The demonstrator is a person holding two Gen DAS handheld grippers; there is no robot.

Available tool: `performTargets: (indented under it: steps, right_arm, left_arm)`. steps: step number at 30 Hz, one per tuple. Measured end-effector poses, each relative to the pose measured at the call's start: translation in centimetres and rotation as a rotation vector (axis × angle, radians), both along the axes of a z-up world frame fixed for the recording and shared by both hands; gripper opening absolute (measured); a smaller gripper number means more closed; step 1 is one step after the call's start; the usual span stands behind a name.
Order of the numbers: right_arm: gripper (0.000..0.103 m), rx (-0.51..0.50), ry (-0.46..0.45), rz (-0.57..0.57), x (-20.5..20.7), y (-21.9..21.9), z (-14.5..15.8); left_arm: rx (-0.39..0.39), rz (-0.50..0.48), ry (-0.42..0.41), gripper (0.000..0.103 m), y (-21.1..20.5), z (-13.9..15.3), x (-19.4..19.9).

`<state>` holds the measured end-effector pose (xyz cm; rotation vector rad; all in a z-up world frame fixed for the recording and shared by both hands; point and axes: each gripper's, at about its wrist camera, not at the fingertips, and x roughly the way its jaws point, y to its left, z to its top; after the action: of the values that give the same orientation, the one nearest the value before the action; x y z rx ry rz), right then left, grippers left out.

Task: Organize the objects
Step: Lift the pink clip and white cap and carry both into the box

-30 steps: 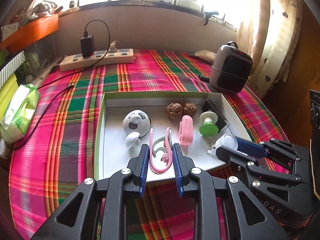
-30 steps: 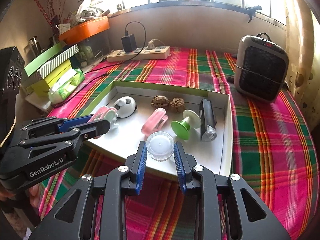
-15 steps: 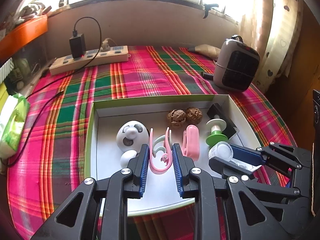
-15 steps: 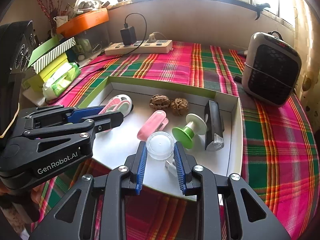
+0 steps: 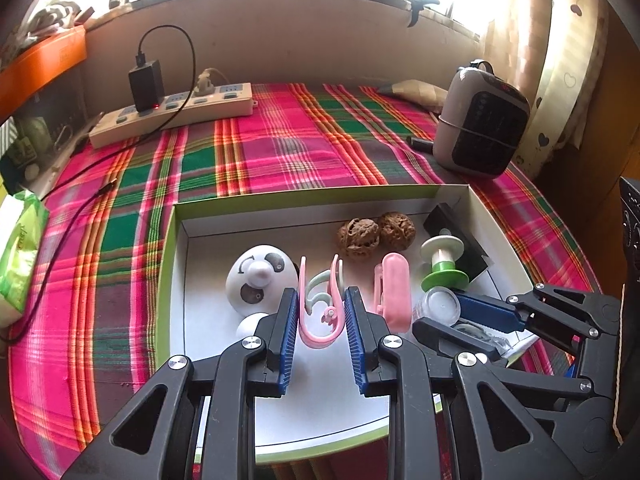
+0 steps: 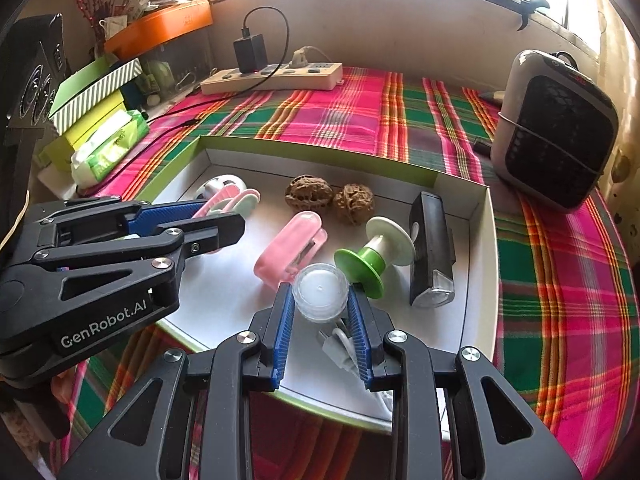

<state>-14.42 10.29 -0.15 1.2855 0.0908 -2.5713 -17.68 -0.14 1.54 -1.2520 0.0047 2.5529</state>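
The left hand-held gripper (image 5: 322, 316) is clamped on a pink hook (image 5: 320, 312) with a pale green part. It holds the hook over the white tray (image 5: 208, 320), low in the middle of the left wrist picture.

The right hand-held gripper (image 6: 320, 312) is clamped on a small clear round lid (image 6: 320, 297). It sits low in the middle of the right wrist picture, over the near edge of the tray.

In the tray lie a white panda toy (image 5: 256, 276), two brown walnuts (image 6: 330, 198), a pink clip (image 6: 290, 252), a green and white spool (image 6: 372, 258) and a black light (image 6: 432, 248). A small white plug (image 6: 338, 346) lies under the right hand-held gripper.

The tray rests on a table with a pink and green checked cloth (image 5: 280, 148). A power strip (image 5: 172, 114) is at the upper left, and a small grey heater (image 5: 480, 120) is at the upper right.
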Motion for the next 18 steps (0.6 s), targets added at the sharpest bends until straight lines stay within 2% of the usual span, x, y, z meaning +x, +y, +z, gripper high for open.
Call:
performTargets:
  steps: [18]
  right_arm:
    - [0.029,0.017,0.000,-0.007,-0.1,0.0,-0.2]
  left_arm:
    - [-0.027,-0.009,-0.034,0.022,0.7,-1.4,-0.8]
